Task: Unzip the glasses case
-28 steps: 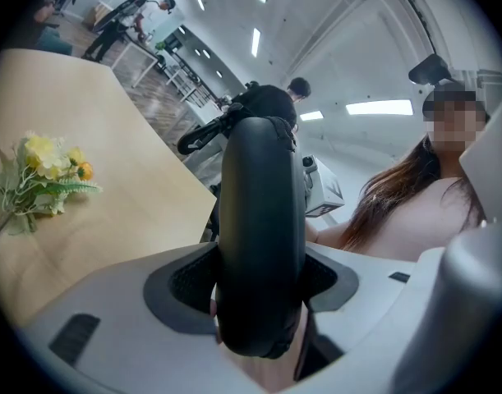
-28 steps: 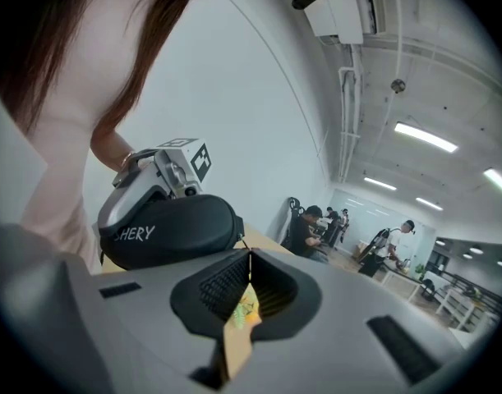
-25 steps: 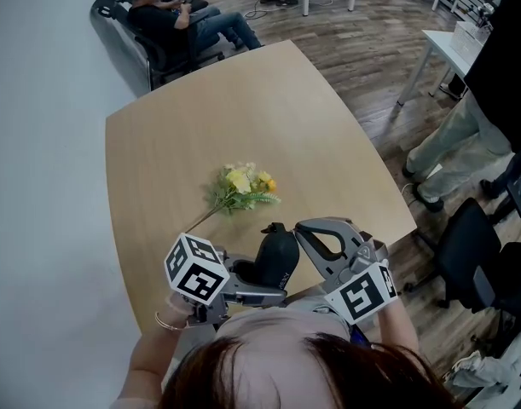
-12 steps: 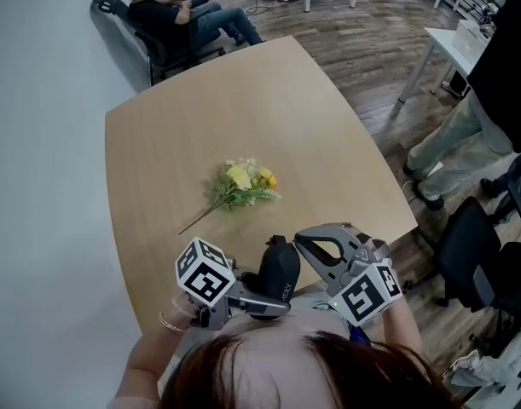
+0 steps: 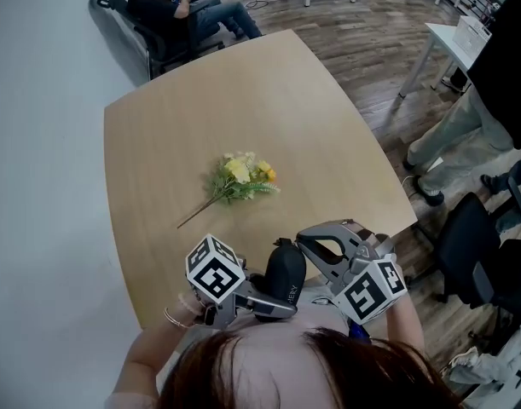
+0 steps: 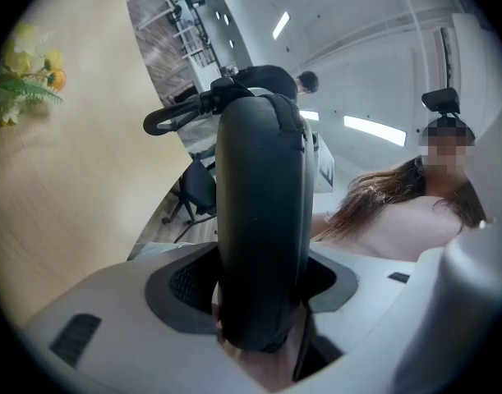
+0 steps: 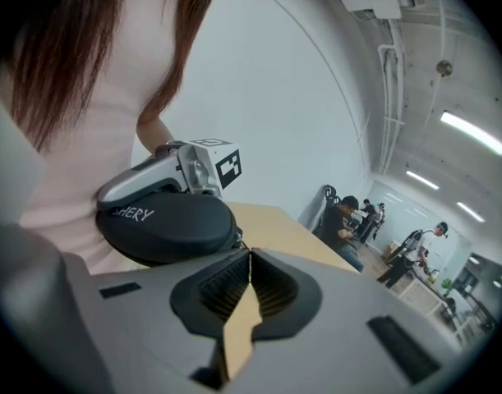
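A black zipped glasses case [image 5: 283, 273] hangs just over the near edge of the wooden table [image 5: 200, 118], upright and edge-on in the left gripper view [image 6: 259, 212]. My left gripper [image 5: 277, 295] is shut on its lower end, one pad on each broad side [image 6: 259, 290]. My right gripper [image 5: 301, 239] reaches in from the right to the case's top end. In the right gripper view its pads [image 7: 249, 261] meet with nothing visible between them, and the case [image 7: 164, 224] lies just left of them. Whether the zip pull is pinched is hidden.
A bunch of yellow artificial flowers [image 5: 241, 180] lies mid-table. A person sits in a chair [image 5: 170, 11] beyond the far edge. Another person stands at the right [image 5: 465, 135] by a black office chair [image 5: 469, 254] and a white table [image 5: 452, 41].
My left gripper has moved a little right and toward me with the case, rolling slightly. The right gripper has stayed at the case's top end.
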Demonstrator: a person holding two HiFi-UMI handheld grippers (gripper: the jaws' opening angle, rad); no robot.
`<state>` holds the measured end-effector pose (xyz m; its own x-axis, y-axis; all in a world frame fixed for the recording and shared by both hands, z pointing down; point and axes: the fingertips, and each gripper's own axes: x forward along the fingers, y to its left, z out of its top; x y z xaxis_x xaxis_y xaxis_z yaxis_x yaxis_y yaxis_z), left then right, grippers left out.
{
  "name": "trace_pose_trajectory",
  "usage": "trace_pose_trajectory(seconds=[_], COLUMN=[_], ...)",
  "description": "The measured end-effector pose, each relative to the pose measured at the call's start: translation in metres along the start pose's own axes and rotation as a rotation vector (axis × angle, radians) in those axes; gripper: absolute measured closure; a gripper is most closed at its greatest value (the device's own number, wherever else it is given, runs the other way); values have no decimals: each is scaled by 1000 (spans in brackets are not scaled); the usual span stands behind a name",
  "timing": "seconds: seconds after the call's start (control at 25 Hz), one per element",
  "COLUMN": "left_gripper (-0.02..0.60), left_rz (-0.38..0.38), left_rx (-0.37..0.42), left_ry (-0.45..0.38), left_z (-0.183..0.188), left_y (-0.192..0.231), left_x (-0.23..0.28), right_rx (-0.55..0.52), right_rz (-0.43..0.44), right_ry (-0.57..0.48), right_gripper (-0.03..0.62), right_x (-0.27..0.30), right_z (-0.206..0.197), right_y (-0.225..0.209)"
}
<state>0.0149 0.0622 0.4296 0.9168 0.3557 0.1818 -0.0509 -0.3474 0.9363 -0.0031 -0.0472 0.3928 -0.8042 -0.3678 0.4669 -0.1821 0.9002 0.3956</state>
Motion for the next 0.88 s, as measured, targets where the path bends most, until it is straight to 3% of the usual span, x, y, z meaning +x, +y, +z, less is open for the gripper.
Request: trace_pose_trajectory(seconds=[0.48, 0.88], left_gripper=[316, 316], left_rz=[-18, -59], left_rx=[-10, 10], left_ry=[45, -76], left_z=[-5, -4], left_y=[0, -5], left_x=[7, -7], right_rx=[-45, 17], right_rz=[5, -47], right_ry=[12, -17], right_gripper=[579, 579], right_x=[1, 9], right_z=[0, 13], right_y=[3, 1])
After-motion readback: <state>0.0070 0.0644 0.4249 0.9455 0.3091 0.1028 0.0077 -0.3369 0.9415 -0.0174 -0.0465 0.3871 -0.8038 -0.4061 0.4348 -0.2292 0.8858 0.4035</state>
